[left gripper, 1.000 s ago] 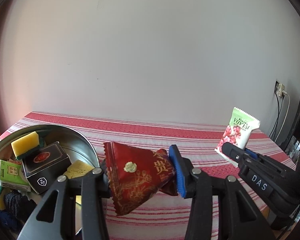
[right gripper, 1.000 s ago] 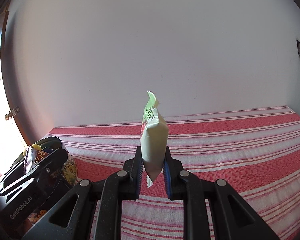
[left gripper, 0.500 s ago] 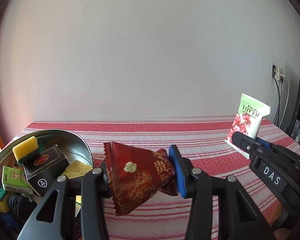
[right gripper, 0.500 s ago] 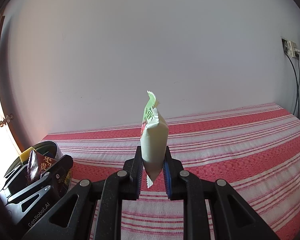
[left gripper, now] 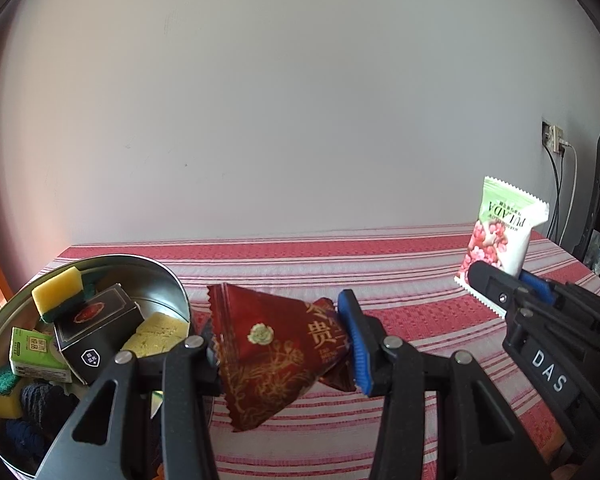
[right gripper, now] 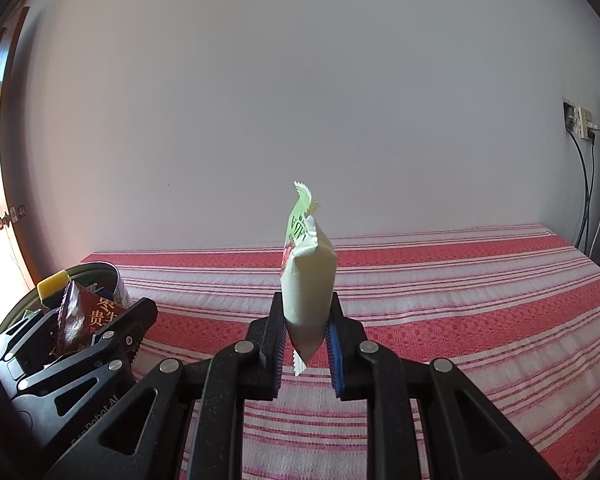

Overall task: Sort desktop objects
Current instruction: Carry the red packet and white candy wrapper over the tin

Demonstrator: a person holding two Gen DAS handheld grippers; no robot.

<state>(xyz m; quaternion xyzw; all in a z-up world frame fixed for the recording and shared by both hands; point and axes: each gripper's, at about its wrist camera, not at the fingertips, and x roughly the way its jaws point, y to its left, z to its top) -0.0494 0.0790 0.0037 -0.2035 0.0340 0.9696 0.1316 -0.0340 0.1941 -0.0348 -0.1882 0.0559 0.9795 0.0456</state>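
My left gripper (left gripper: 280, 348) is shut on a dark red snack packet (left gripper: 276, 352) with gold print, held above the striped cloth just right of a round metal tin (left gripper: 156, 272). My right gripper (right gripper: 306, 344) is shut on a white and green snack packet (right gripper: 306, 280), held upright. In the left wrist view that packet (left gripper: 500, 236) and the right gripper (left gripper: 500, 286) show at the right. In the right wrist view the left gripper (right gripper: 96, 332) with the red packet (right gripper: 86, 316) shows at the lower left, in front of the tin (right gripper: 100, 270).
The tin holds yellow sponges (left gripper: 58, 290), a black box (left gripper: 96, 320), a green box (left gripper: 34, 350) and dark cloths (left gripper: 40, 404). A red and white striped cloth (right gripper: 460, 300) covers the table. A wall socket with cables (right gripper: 580, 120) is at the far right.
Both grippers keep their packets. The views have shifted a little: the right gripper and its packet sit further right and higher in the left view, and the tin has come nearer.
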